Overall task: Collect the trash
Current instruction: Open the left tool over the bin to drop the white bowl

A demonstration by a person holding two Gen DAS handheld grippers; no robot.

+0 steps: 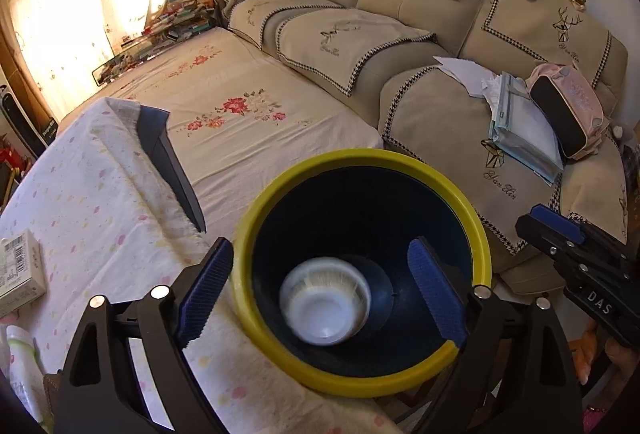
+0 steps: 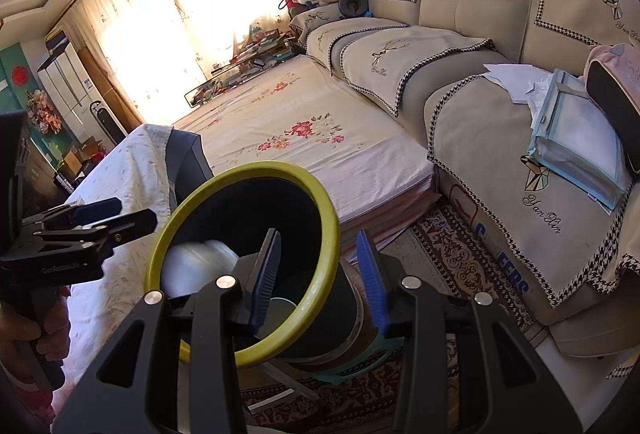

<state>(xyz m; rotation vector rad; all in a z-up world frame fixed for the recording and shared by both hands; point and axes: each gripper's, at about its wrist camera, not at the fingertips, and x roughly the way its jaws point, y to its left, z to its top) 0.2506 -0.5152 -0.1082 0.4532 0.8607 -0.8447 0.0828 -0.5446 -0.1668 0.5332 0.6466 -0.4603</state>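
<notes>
The left gripper (image 1: 320, 298) fills the bottom of its own view, its blue pads spread wide, one outside the bin's rim and one over the mouth, pressing on nothing. Just beyond them sits the trash bin (image 1: 362, 266), a dark bucket with a yellow rim, beside the corner of a table under a spotted cloth (image 1: 92, 209). A white plastic cup (image 1: 326, 300), blurred in both views, shows inside the bin near its bottom.

The right gripper (image 2: 320, 282) straddles the bin's near rim with jaws partly open, one pad inside the mouth and one outside the wall; whether the pads actually press the wall cannot be told.

Judging by the cup already in the bin, one piece of trash looks collected. What may be left is a small printed box (image 1: 20, 270) and a pale bottle (image 1: 20, 362) on the table, though whether they count as trash is unclear.

The bin's long axis runs from base to mouth. In the right wrist view it leans, the mouth tipped toward the camera and the table side; the cup's own orientation cannot be told.
</notes>
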